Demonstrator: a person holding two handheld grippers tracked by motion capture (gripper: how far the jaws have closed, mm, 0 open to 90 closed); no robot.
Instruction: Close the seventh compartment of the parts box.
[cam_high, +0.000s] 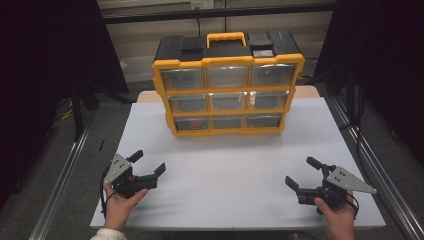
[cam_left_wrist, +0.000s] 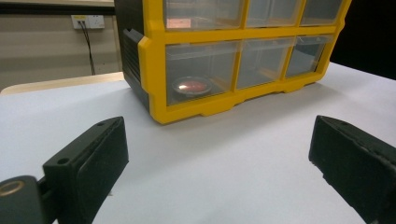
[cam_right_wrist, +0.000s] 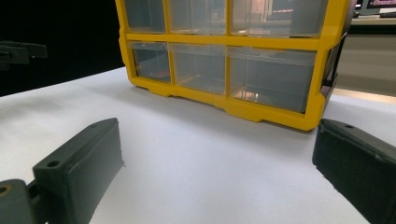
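From above, the yellow drawer organiser (cam_high: 227, 85) stands upright at the far side of the white table (cam_high: 235, 172), its nine clear drawers facing the person. The left gripper (cam_high: 149, 162) and right gripper (cam_high: 300, 173) rest near the table's front edge, well short of the organiser, both spread wide and holding nothing.

In the left gripper view, the organiser's bottom-left drawer (cam_left_wrist: 198, 72) holds a reddish round thing (cam_left_wrist: 191, 86); I'd line the jaws up squarely on that drawer front and come in low.

In the right gripper view, the organiser (cam_right_wrist: 233, 56) sits ahead, drawers shut. I can read no brand or lettering anywhere.
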